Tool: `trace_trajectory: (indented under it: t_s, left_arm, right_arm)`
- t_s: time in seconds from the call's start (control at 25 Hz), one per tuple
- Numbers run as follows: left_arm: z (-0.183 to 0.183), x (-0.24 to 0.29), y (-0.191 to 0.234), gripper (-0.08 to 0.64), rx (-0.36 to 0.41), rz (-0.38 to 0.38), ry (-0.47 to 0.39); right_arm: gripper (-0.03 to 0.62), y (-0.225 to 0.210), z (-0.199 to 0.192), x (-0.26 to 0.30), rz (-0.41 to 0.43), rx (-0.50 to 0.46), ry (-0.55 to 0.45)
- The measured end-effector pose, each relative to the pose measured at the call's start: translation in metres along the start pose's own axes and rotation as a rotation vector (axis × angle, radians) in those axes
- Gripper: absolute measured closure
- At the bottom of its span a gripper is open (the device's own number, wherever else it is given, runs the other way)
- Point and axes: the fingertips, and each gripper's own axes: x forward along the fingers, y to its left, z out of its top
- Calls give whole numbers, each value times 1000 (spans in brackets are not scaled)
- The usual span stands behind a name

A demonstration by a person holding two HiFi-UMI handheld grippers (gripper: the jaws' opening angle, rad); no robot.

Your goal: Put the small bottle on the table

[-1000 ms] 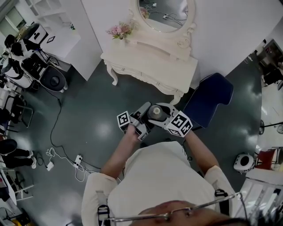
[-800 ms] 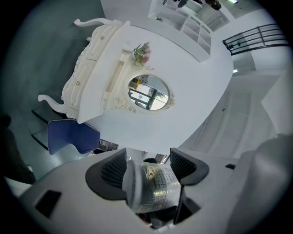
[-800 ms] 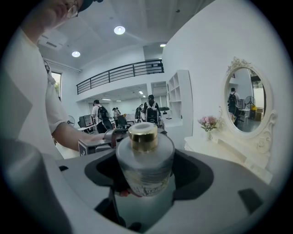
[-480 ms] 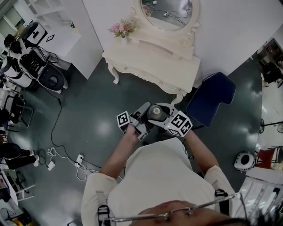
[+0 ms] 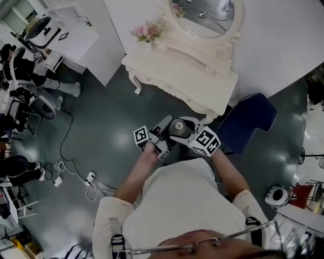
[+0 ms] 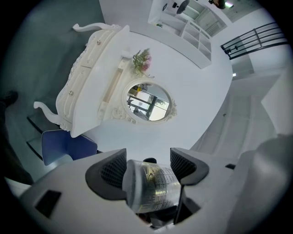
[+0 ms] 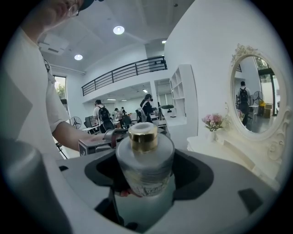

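- The left gripper [image 5: 166, 132] has its jaws closed on the small bottle [image 5: 178, 128]. In the left gripper view both ribbed dark pads [image 6: 111, 171] press against the frosted body [image 6: 153, 185], which lies crosswise between them.
- The right gripper [image 5: 186, 130] also has the bottle between its jaws. In the right gripper view the dark pads sit close against either side of the body [image 7: 145, 169].
- The bottle has frosted glass and a gold cap [image 7: 143, 135] on its neck. What is inside cannot be made out.
- The bottle is in the air in front of the person's chest, above the dark floor [image 5: 101, 126]. It is well apart from the white dressing table [image 5: 202, 88].
- Both forearms are bent in toward the middle, the left arm [image 5: 134, 174] and the right arm [image 5: 230, 174]. The two grippers meet tip to tip around the bottle, with their marker cubes turned outward.
- The table stands against the wall beyond the grippers. It carries an oval mirror [image 5: 205, 15] and a small bunch of pink flowers [image 5: 147, 32] at its left end.
- A blue chair [image 5: 248, 121] stands just beside the table's right end, near the right gripper.
- Only bare floor lies between the grippers and the table front.
- Cables [image 5: 71, 172] and a power strip [image 5: 89, 179] lie on the floor to the left.
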Motion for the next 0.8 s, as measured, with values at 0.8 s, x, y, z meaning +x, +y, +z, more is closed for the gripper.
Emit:
trace_trajectory:
  t_s: [0.8]
  left_arm:
    - [59,122,25,261,51,-11,-124]
  right_arm:
    - [247,-139,6,-19,135,-46,27]
